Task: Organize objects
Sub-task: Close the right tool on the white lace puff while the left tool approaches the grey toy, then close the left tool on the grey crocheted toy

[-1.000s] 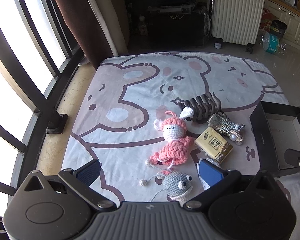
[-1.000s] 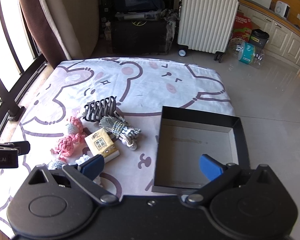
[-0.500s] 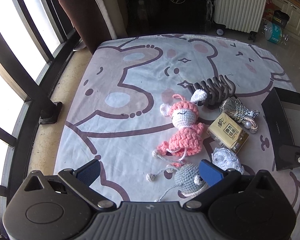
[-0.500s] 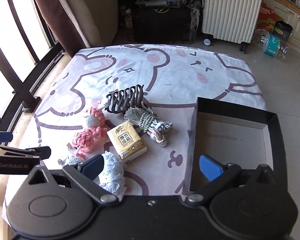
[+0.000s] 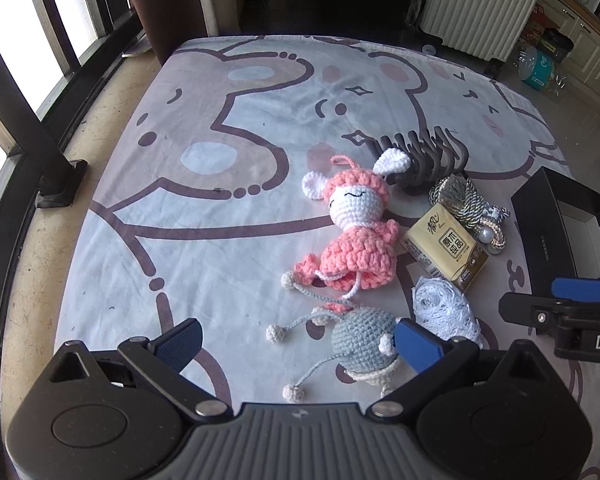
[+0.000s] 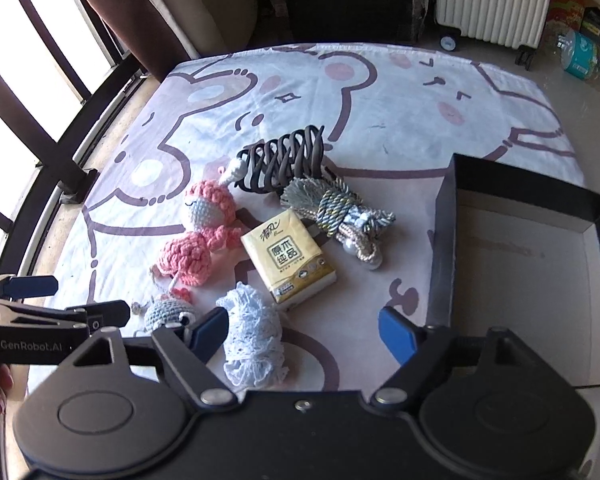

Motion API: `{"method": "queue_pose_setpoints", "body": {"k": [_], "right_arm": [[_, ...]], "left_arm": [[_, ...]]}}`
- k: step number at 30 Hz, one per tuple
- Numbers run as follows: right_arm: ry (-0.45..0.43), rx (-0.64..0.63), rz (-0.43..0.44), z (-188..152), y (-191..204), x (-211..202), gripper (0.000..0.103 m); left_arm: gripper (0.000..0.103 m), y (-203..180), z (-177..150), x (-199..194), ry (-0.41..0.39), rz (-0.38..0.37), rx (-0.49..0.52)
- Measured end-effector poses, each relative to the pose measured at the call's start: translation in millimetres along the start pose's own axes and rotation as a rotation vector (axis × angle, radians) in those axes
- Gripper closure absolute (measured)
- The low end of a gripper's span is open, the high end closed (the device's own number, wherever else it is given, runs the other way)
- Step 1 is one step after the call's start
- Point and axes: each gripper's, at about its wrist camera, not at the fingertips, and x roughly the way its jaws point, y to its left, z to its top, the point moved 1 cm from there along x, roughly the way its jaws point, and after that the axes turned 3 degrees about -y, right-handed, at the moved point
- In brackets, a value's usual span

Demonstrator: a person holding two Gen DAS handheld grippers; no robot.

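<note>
On the bear-print cloth lie a pink crochet doll [image 5: 352, 236] [image 6: 200, 236], a grey crochet toy [image 5: 362, 344] [image 6: 168, 314], a yellow tissue pack [image 5: 446, 246] [image 6: 288, 256], a white lace bundle [image 5: 444, 312] [image 6: 254, 338], a rope tassel [image 5: 466, 208] [image 6: 340, 212] and a dark hair claw [image 5: 424, 158] [image 6: 284, 158]. An open black box [image 6: 524, 280] [image 5: 556, 232] sits to the right. My left gripper [image 5: 296, 340] is open, low over the grey toy. My right gripper [image 6: 302, 330] is open, with the lace bundle between its fingers.
A white suitcase [image 6: 496, 0] and dark luggage [image 6: 352, 0] stand beyond the cloth. A window railing [image 5: 20, 120] and brown curtain [image 5: 164, 0] are on the left. A water-bottle pack [image 6: 584, 56] lies on the floor at the right.
Both grippers have moved forward and down toward the pile. The objects look larger and nearer. Both stay open.
</note>
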Motion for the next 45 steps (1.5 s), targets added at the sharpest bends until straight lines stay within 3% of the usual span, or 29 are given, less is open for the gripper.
{"method": "queue_pose_setpoints", "body": {"k": [10,15,18,26,30,32,45], "right_arm": [[0.07,-0.025,0.114,-4.6,11.2,27.8,0.031],[0.104,-0.085,0.113,-7.7,21.3,38.9,0.039],[0.122,-0.092,0.114,-9.3,22.4,46.2,0.044],[0.15,-0.091,0.098,-11.6,23.3,63.7,0.045],[0.15,-0.071,0.132,-10.1,23.2,61.6,0.062],[0.153,-0.077,0.131,-10.1,22.9,59.5,0.064],[0.144,-0.011,0.092,-14.8,-13.1,39.4,0.066]], "left_arm": [[0.011,9.5,-2.3,14.7,0.079,-0.069,-0.141],[0.017,13.7,-2.3,17.9,0.093,-0.087,-0.205],[0.019,11.0,-2.3,17.8,0.091,-0.1,-0.206],[0.021,3.2,-1.1,17.5,0.068,-0.105,-0.2],[0.026,-4.4,0.0,19.6,0.071,-0.108,-0.196],[0.03,-7.6,0.2,20.6,0.074,-0.116,-0.205],[0.044,-26.4,-2.1,37.6,0.126,-0.089,-0.214]]}}
